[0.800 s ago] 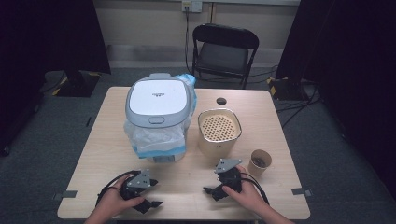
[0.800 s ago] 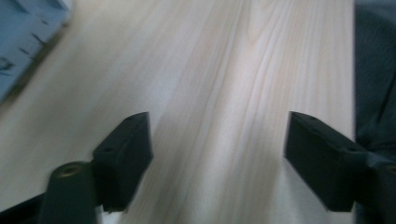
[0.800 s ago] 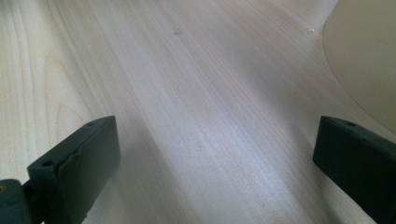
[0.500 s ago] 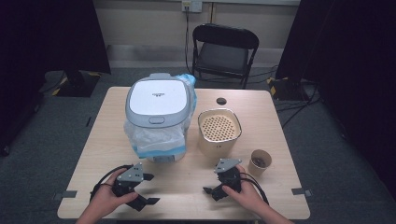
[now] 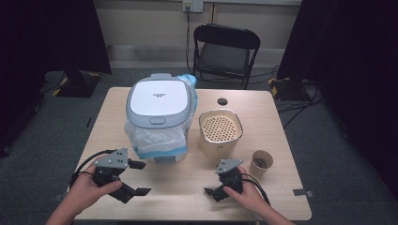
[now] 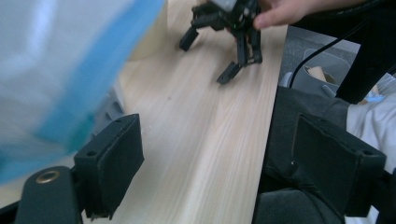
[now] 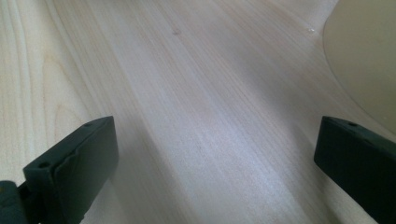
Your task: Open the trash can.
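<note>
Near the table's front edge, both black grippers – left, right – gape wide and empty; the left could snag the cooker's loose plastic wrap.

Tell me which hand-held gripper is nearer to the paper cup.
Right. The right hand-held gripper sits just left of the paper cup, near the table's front edge. The left hand-held gripper is far across the table, in front of the rice cooker.
</note>
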`<move>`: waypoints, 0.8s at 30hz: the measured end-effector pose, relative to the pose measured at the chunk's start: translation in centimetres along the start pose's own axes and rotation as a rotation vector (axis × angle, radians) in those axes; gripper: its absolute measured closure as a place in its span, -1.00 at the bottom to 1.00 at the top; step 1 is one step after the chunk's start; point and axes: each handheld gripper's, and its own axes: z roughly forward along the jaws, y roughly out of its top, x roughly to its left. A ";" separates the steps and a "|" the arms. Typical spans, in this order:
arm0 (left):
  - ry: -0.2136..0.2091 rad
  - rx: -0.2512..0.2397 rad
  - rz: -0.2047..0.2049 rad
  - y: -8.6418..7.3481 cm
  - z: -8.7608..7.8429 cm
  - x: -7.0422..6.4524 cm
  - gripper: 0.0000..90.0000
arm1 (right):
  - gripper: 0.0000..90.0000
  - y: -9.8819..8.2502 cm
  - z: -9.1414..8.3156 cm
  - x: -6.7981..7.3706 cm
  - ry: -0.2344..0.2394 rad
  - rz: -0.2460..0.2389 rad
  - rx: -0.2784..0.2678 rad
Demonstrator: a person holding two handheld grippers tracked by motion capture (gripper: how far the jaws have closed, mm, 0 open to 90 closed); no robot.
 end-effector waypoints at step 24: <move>0.030 -0.061 0.032 7.0 -4.4 1.3 -0.65 | -1.00 0.1 0.1 -0.1 0.009 -0.013 -0.001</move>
